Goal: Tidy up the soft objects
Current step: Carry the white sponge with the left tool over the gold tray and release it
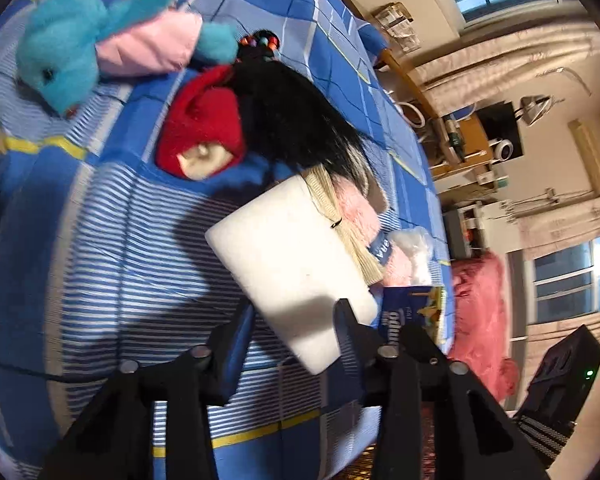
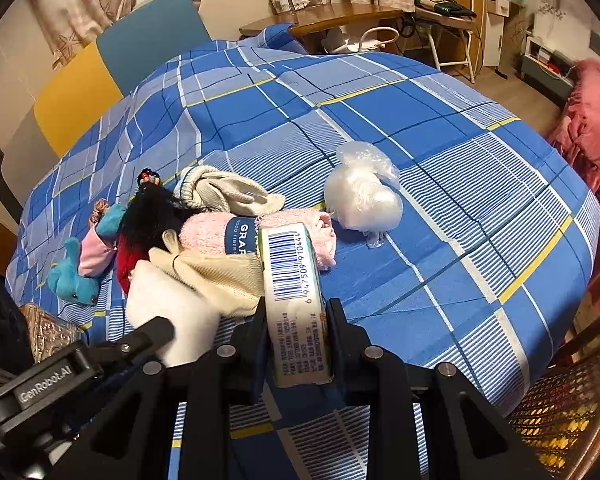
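On the blue plaid bed cover (image 2: 420,128) lies a heap of soft things. It holds a blue plush toy (image 1: 60,64) in pink cloth, a red doll (image 1: 204,128) with long black hair, a pink rolled towel (image 2: 216,236) and cream knitwear (image 2: 228,192). My left gripper (image 1: 294,320) is shut on a white foam block (image 1: 292,256), gripping its near end, held against the heap. My right gripper (image 2: 298,312) is shut on a thin packet with a barcode (image 2: 292,272), standing on edge just in front of the towel. A clear bag of white stuffing (image 2: 360,196) lies apart to the right.
A blue and yellow headboard (image 2: 100,76) rises at the far left. Behind the bed stand a wooden table (image 2: 340,16) and a chair. A pink blanket (image 2: 592,128) hangs at the right, with a wicker seat (image 2: 560,416) near the bed's front corner. A patterned glass item (image 2: 48,332) sits at the left.
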A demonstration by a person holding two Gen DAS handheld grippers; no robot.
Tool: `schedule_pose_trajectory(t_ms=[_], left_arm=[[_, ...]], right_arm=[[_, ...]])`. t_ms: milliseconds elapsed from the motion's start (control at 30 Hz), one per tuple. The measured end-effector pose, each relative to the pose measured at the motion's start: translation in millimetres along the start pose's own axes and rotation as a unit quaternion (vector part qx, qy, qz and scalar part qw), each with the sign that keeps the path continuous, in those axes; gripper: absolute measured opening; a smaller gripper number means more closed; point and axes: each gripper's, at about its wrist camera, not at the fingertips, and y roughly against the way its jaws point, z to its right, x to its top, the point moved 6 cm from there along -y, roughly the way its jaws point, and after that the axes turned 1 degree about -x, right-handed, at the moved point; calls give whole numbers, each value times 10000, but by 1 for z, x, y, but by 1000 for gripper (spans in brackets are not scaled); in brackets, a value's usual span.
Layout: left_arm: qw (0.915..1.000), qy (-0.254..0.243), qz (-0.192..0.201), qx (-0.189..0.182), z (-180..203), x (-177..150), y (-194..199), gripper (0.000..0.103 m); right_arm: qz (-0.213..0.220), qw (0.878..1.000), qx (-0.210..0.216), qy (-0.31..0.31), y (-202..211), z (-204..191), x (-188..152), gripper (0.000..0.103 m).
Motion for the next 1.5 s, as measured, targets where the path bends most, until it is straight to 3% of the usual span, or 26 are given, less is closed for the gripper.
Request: schedule_pose_trajectory(t_ms=[167,267,300,367,600,667,733,833,1133,1333,1500], left_arm=[[9981,583,-116,-151,-15,-1,-5,39],[9945,1005,-46,-285,-20,2,1,63],[9916,1236,27,-390,-22,4,3,75],[9894,1419,81,-283,-21,10,5,81],[9937,612,-145,931,4,29,-13,80],[9930,577,-170,1018,6,32,-18,79],[9928,386,-186,1117,2,30,-12,70],[9954,488,-148,812,-3,26,1,63],[9975,641,88,293,-15,-3,60,61],[9995,142,292,-15,6,-13,106,61],[9967,-680,396,-217,33,-21,156,62]], right_arm=[[3,10000,1,24,-1,-2,0,27],[62,10000,29,-60,1,1,2,27],[61,9999,33,-81,1,2,2,27],[71,9999,32,-105,2,2,2,27],[89,9999,40,-121,1,2,3,27],[103,9999,38,-116,2,2,2,27],[136,9998,45,-99,3,1,3,27],[184,9998,37,-107,3,2,4,27],[321,9993,213,25,7,-7,5,27],[477,9976,481,149,15,-16,5,27],[574,9968,502,246,18,-20,4,27]])
